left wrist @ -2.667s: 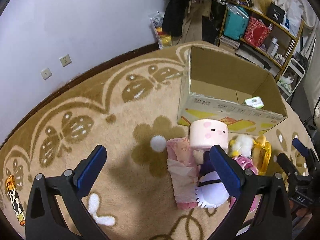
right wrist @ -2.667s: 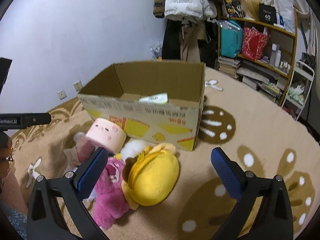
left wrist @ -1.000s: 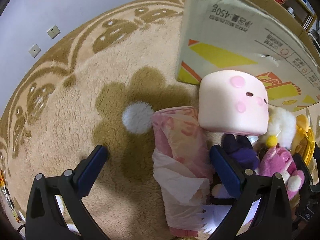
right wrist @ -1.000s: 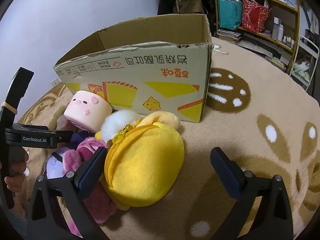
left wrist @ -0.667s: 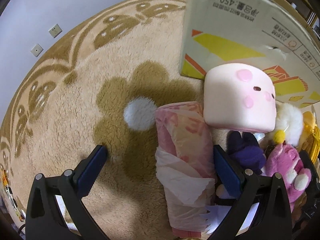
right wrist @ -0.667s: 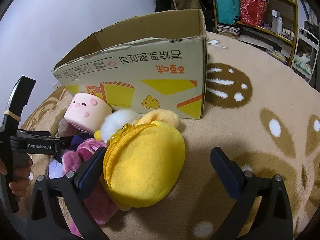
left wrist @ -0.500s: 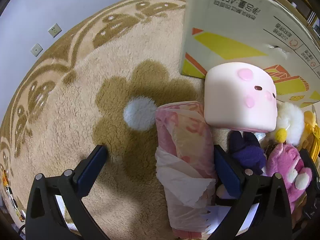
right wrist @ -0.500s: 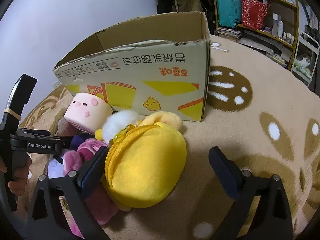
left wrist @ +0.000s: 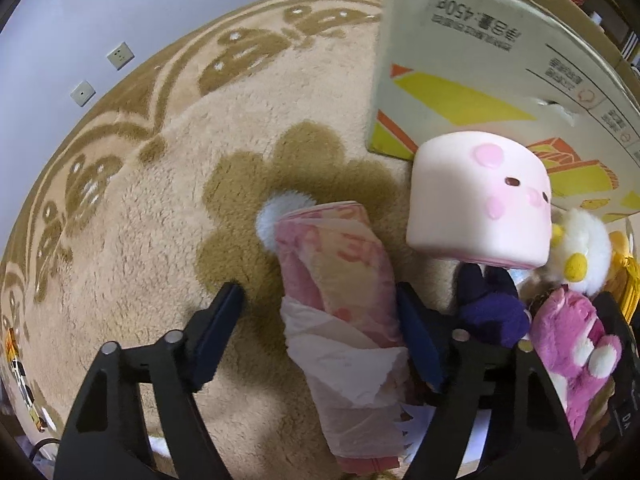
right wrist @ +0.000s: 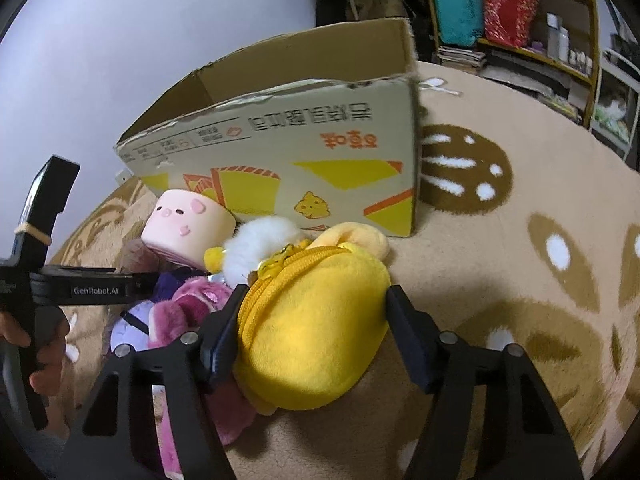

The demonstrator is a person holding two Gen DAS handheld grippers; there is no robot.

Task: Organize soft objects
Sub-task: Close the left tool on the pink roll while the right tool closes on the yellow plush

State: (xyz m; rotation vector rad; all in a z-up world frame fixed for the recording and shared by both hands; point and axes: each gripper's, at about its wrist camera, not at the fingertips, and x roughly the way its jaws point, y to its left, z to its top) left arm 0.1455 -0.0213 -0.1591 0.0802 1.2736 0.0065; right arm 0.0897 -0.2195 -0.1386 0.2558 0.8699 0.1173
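A pile of soft things lies on the carpet in front of an open cardboard box (left wrist: 480, 92). My left gripper (left wrist: 320, 316) has its jaws around a rolled pink blanket (left wrist: 340, 280); the right finger touches it, the left stands a little off. A pink pig cushion (left wrist: 480, 200), a purple plush (left wrist: 492, 308), a magenta bear (left wrist: 572, 340) and a white plush (left wrist: 580, 248) lie to its right. My right gripper (right wrist: 314, 316) is closed on the sides of a yellow plush pouch (right wrist: 312, 320). The box (right wrist: 300, 152) stands behind it.
The beige patterned carpet (left wrist: 140, 200) stretches to the left, up to a wall with sockets (left wrist: 120, 56). Shelves with bags and bottles (right wrist: 520, 28) stand at the back right. The left gripper's handle and a hand (right wrist: 36, 312) show at the left of the right wrist view.
Both grippers dropped toward the pile and their jaws narrowed. The left one now frames the pink blanket roll; the right one has closed on the yellow pouch.
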